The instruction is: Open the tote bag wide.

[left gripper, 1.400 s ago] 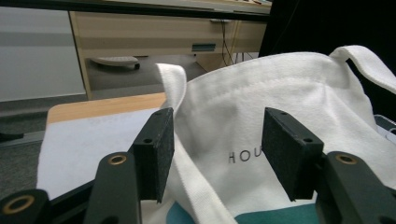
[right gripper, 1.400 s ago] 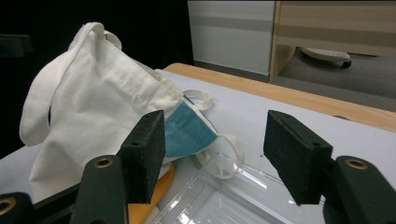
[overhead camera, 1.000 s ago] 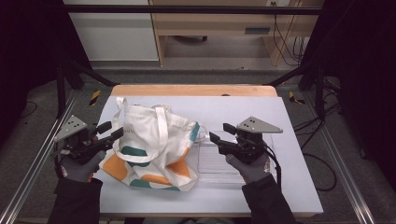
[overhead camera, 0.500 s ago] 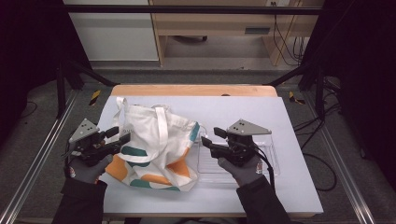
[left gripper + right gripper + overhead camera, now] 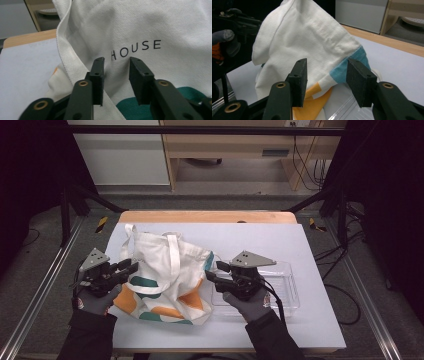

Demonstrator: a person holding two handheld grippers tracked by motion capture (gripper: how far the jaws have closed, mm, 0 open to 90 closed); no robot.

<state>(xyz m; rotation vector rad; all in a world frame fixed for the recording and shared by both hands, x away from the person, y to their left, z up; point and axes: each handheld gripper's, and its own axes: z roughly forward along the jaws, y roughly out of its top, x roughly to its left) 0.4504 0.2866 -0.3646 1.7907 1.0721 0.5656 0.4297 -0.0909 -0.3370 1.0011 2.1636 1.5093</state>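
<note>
The left gripper (image 5: 125, 268) is seen at the left edge of a white tote bag (image 5: 167, 275); its jaws have just been closing and stand partly apart, with a fold of the bag's cloth between them, though whether the pads press on it cannot be told. In the left gripper view the word HOUSE (image 5: 136, 48) is printed just beyond the jaw tips. The right gripper (image 5: 215, 271) is held at the bag's right side, its jaws also just closing, about half apart, with the blue-trimmed corner (image 5: 347, 67) between them but not pinched. A clear plastic tray (image 5: 287, 287) lies under and beside that gripper. The bag is slumped on the left half of a pale sheet (image 5: 300, 245) covering the wooden table (image 5: 210, 216). Dark framing and cables are seen around it.
</note>
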